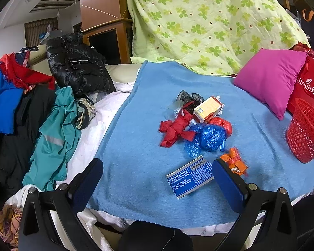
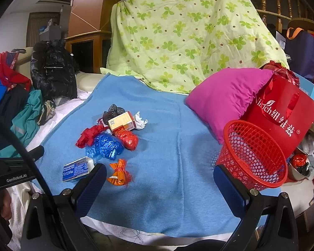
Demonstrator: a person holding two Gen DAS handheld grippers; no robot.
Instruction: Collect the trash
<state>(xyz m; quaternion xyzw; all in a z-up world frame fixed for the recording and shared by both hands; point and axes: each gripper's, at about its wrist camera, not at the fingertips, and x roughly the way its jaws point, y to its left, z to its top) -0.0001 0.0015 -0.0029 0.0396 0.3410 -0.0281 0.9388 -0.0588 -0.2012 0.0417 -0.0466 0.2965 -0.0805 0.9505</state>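
Note:
A heap of trash lies mid-blanket: a crumpled blue plastic bag (image 1: 211,137) (image 2: 106,144), a red plastic wad (image 1: 224,124) (image 2: 128,139), red ribbon cloth (image 1: 174,129) (image 2: 89,136), a yellow-white carton (image 1: 208,109) (image 2: 121,121), a black bag (image 1: 189,97) (image 2: 113,110) and white paper (image 2: 140,121). Nearer lie a blue-white packet (image 1: 190,176) (image 2: 76,169) and an orange wrapper (image 1: 234,161) (image 2: 120,172). A red mesh basket (image 1: 305,129) (image 2: 253,154) stands at the right. My left gripper (image 1: 157,179) and right gripper (image 2: 160,185) hover open and empty at the blanket's near edge.
The blue blanket (image 1: 136,146) (image 2: 167,167) covers a white sheet. A magenta pillow (image 1: 272,79) (image 2: 226,96) and red paper bag (image 2: 282,115) sit behind the basket. Clothes (image 1: 52,125) are piled at the left. A green clover quilt (image 1: 209,25) rises at the back.

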